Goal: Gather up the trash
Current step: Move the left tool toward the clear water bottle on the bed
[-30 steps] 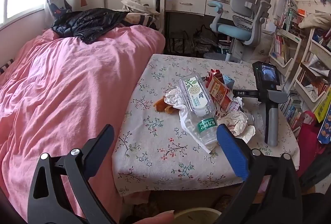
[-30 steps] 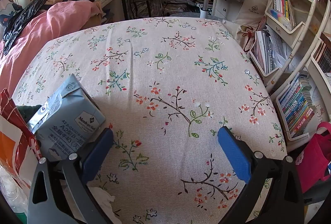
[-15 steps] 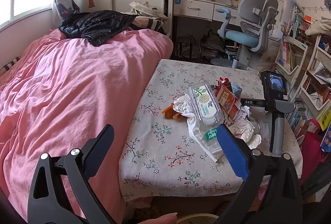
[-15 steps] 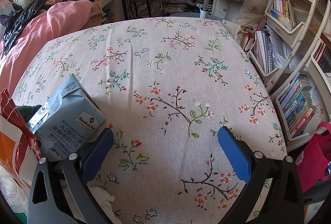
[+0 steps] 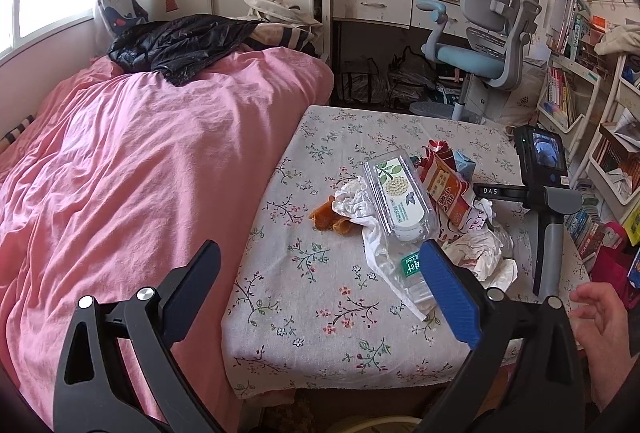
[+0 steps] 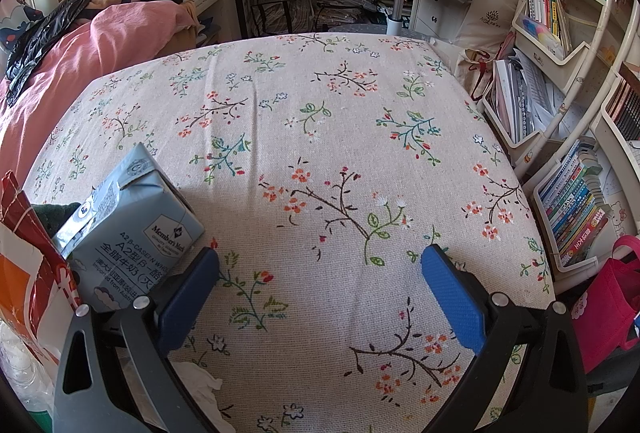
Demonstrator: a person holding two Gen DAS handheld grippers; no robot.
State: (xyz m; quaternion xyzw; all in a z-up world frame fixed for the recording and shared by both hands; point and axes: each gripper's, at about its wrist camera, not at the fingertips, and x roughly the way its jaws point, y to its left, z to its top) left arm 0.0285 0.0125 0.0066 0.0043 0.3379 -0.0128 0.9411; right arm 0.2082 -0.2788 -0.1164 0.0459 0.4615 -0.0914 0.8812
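Note:
A pile of trash lies on the floral table [image 5: 320, 297]: a clear plastic clamshell box [image 5: 396, 193], a red-orange snack bag [image 5: 446, 189], white crumpled tissues [image 5: 480, 253], a clear plastic bottle with a green label [image 5: 412, 269], an orange peel [image 5: 330, 217] and a blue milk carton [image 6: 136, 213]. My left gripper [image 5: 320, 281] is open and empty, held above the table's near edge, short of the pile. My right gripper [image 6: 320, 289] is open and empty, resting on the table [image 6: 340, 137]; it stands at the pile's right side in the left wrist view [image 5: 548, 201]. A bare hand [image 5: 604, 321] is near it.
A bed with a pink duvet [image 5: 132, 169] and a black jacket [image 5: 180, 41] borders the table on the left. A blue-grey desk chair [image 5: 480, 49] and a desk stand behind. Bookshelves [image 6: 560, 81] and a pink bag [image 6: 608, 297] are at the right.
My left gripper has drawn back and to the left, so the table and pile look farther off. A bare hand has come in at lower right. The right gripper has not moved.

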